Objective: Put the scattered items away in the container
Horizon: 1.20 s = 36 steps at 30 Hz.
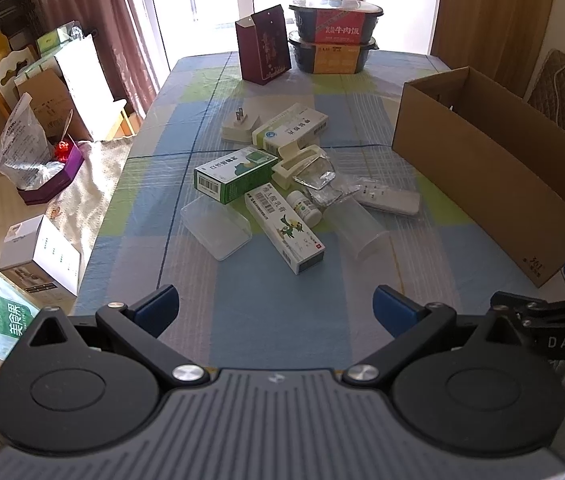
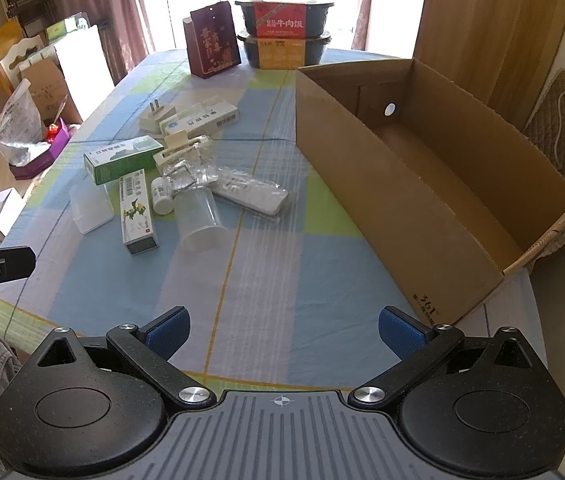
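A pile of small items lies mid-table: a green medicine box (image 1: 234, 174) (image 2: 122, 162), a long white ointment box (image 1: 284, 232) (image 2: 137, 212), a small white pill bottle (image 1: 303, 208) (image 2: 161, 195), a clear plastic cup (image 1: 356, 230) (image 2: 200, 216), a clear lidded case (image 1: 216, 226) (image 2: 90, 208), a bagged remote (image 1: 386, 198) (image 2: 252, 196), a white plug (image 1: 240, 124) (image 2: 156, 118) and another white box (image 1: 290, 130) (image 2: 202, 118). An open, empty cardboard box (image 1: 494, 168) (image 2: 426, 184) stands to the right. My left gripper (image 1: 276, 312) and right gripper (image 2: 284, 334) hover open over the near tablecloth, holding nothing.
At the far end stand a maroon gift box (image 1: 264, 48) (image 2: 213, 44) and two stacked food tubs (image 1: 334, 38) (image 2: 286, 34). A sofa with boxes and bags (image 1: 38, 256) runs along the left; a padded chair (image 2: 562, 120) stands behind the cardboard box.
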Each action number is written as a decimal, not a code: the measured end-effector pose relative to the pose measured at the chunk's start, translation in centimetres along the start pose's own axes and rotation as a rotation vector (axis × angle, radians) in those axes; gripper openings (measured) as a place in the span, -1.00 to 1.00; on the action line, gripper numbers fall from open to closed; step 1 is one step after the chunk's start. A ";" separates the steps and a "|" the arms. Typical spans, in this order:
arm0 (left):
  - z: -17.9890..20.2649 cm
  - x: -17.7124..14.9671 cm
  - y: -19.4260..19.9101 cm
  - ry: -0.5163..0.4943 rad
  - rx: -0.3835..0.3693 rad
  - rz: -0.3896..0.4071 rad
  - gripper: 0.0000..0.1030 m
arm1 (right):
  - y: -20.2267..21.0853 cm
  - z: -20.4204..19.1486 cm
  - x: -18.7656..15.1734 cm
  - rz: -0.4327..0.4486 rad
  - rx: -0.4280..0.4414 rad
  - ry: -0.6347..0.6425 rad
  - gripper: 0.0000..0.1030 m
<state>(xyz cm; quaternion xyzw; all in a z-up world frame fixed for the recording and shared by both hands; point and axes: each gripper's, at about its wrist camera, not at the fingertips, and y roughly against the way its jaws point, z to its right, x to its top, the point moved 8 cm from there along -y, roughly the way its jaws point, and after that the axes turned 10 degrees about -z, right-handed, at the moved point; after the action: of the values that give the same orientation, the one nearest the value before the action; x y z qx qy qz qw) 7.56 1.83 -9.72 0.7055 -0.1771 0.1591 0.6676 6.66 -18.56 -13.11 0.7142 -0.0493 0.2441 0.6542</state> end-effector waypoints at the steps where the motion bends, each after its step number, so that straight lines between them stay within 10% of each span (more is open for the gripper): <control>1: 0.0 0.0 -0.1 0.001 -0.001 -0.002 0.98 | 0.0 0.0 0.0 0.000 0.000 0.001 1.00; 36: 0.7 0.5 -3.6 -0.040 -0.014 -0.067 0.98 | -3.2 0.9 -0.1 -0.059 0.004 -0.019 1.00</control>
<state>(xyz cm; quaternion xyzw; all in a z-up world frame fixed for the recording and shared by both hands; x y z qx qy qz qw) 9.61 1.29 -12.74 0.7092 -0.1679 0.1213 0.6739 8.09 -19.03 -16.12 0.7189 -0.0338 0.2182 0.6592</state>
